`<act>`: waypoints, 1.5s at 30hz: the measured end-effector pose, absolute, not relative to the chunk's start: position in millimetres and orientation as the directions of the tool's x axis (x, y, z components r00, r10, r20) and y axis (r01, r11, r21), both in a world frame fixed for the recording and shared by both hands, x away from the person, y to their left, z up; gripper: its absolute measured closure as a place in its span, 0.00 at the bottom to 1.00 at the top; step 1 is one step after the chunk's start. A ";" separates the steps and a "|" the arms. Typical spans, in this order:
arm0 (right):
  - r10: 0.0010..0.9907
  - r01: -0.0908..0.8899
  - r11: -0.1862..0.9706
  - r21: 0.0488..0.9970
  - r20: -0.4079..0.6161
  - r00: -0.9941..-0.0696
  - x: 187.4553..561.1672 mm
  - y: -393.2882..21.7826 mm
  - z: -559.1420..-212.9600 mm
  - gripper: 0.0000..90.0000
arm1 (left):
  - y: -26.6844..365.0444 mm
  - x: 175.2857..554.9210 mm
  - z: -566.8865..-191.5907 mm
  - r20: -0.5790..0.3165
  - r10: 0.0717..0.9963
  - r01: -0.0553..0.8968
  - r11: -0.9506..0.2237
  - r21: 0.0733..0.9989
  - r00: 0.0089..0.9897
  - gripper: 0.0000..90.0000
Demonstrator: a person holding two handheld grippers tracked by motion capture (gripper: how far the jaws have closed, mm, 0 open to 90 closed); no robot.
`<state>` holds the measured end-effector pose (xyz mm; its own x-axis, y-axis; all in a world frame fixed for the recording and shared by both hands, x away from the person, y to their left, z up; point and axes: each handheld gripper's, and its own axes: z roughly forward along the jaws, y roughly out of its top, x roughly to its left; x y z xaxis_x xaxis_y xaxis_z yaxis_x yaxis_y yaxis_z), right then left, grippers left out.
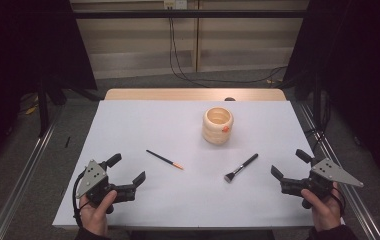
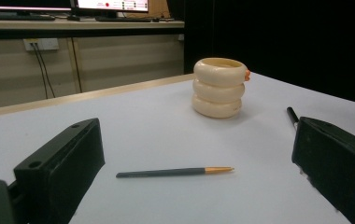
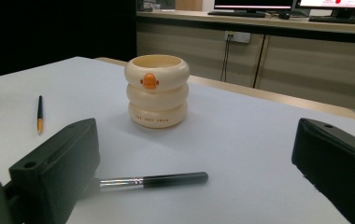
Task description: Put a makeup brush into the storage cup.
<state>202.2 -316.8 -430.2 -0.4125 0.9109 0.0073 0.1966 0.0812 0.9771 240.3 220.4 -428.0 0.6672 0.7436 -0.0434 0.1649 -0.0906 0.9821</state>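
A cream ribbed holder with an orange knob stands upright on the white table, right of centre. A thin dark pencil-like brush with an orange-gold tip lies left of it. Nearer the right lies a makeup brush with a black handle. My left gripper rests open at the front left, empty, and looks at the thin brush and the holder. At the front right my right gripper is open and empty, facing the makeup brush and the holder.
The table's far wooden edge faces a wall with cables. Metal rails run along both sides of the table. Dark curtains close in left and right.
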 end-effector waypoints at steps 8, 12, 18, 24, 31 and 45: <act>0.905 0.215 0.078 0.974 0.021 -0.424 201.9 -320.0 -431.1 0.01 | 222.3 240.4 -430.0 -0.052 0.745 0.180 -0.092 0.979 0.665 0.02; 0.902 0.213 0.077 0.974 0.023 -0.431 202.8 -320.0 -431.4 0.01 | 221.9 240.3 -429.8 -0.044 0.740 0.177 -0.102 0.979 0.671 0.03; 0.900 0.210 0.078 0.975 0.022 -0.436 202.0 -319.3 -430.8 0.00 | 218.4 237.9 -428.1 -0.049 0.724 0.168 -0.093 0.981 0.688 0.03; 0.893 0.198 0.077 0.977 0.021 -0.450 199.1 -314.4 -428.1 0.00 | 214.2 238.0 -424.5 -0.066 0.708 0.186 -0.094 0.978 0.704 0.03; 0.886 0.194 0.076 0.978 0.023 -0.463 199.3 -310.6 -428.2 0.01 | 205.4 240.4 -412.8 -0.035 0.683 0.150 -0.109 0.983 0.729 0.03; 0.879 0.209 0.061 0.976 0.046 -0.474 200.6 -312.0 -428.4 0.00 | 192.8 268.5 -402.9 -0.026 0.656 0.140 -0.122 0.983 0.754 0.02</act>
<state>200.6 -312.0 -428.4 -0.4739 0.8794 0.0463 0.2085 0.0610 0.9761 268.5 192.8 -402.9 0.7543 0.6560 -0.0263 0.1403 -0.1219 0.9826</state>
